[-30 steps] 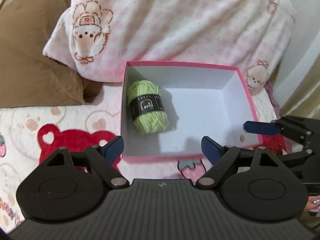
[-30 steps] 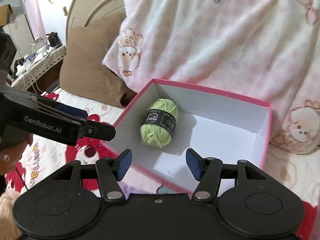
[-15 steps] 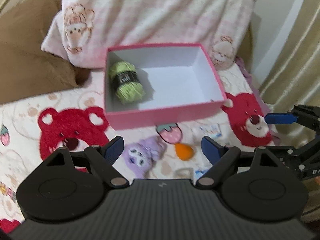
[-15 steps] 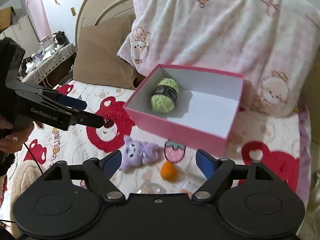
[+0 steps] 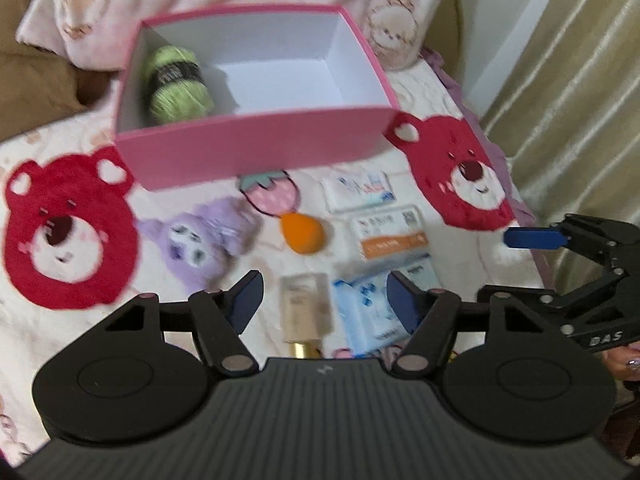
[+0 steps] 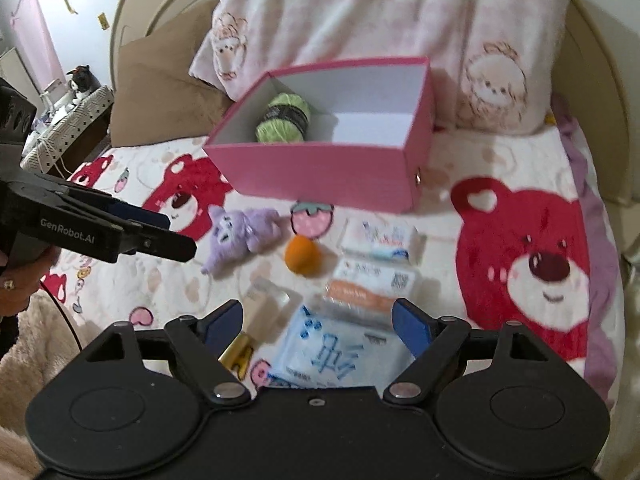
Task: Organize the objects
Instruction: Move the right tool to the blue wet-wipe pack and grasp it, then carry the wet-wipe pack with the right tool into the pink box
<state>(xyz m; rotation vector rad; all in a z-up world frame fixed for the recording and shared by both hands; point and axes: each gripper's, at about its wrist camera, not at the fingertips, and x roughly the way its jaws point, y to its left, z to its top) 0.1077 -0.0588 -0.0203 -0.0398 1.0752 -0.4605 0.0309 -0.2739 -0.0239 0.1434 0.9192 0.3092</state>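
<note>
A pink box on the bed holds a green yarn ball. In front of it lie a purple plush, an orange sponge, a beige bottle and a blue wipes pack. My left gripper hovers over the bottle and pack, its jaws closing and touching nothing. My right gripper is open above the blue pack and holds nothing.
Two white tissue packs lie right of the sponge. A pink-and-white pillow and a brown cushion stand behind the box. A curtain hangs at the bed's right edge. A person's hand holds the left gripper.
Both grippers have pulled back from the box and sunk, bringing the loose items on the bedspread into view. The left jaws have narrowed. The right jaws have widened.
</note>
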